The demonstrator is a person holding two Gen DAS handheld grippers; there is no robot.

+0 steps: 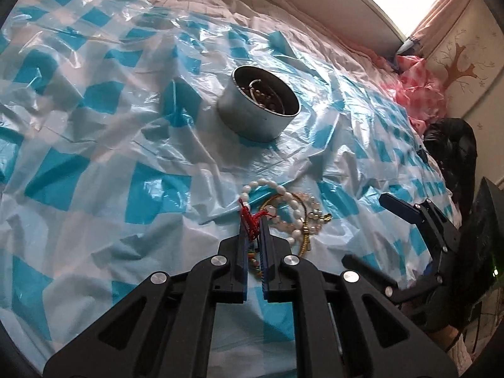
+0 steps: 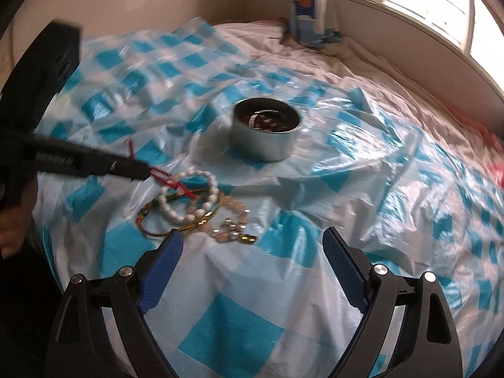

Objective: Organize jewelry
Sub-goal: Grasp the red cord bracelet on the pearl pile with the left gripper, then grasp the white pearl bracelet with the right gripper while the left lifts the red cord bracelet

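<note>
A white bead bracelet (image 1: 285, 193) with a red cord (image 1: 252, 217) lies in a small jewelry heap on a blue-and-white checked plastic sheet (image 1: 94, 163). My left gripper (image 1: 254, 224) is shut on that red cord; from the right wrist view it (image 2: 142, 170) comes in from the left, pinching the cord (image 2: 163, 180). Under the white bead bracelet (image 2: 189, 201) lie thin gold bangles (image 2: 157, 223) and a pearl-and-gold chain (image 2: 234, 231). My right gripper (image 2: 252, 237) hangs open just in front of the heap, holding nothing. A round metal tin (image 1: 252, 116) (image 2: 263, 140) holding dark beads stands behind.
The sheet covers a bed. A crumpled pink bag (image 1: 415, 91) and a black bundle (image 1: 453, 151) sit at the bed's right side. A blue-and-white object (image 2: 307, 12) stands at the far corner under a window. A person's hand (image 2: 11, 236) shows at the left edge.
</note>
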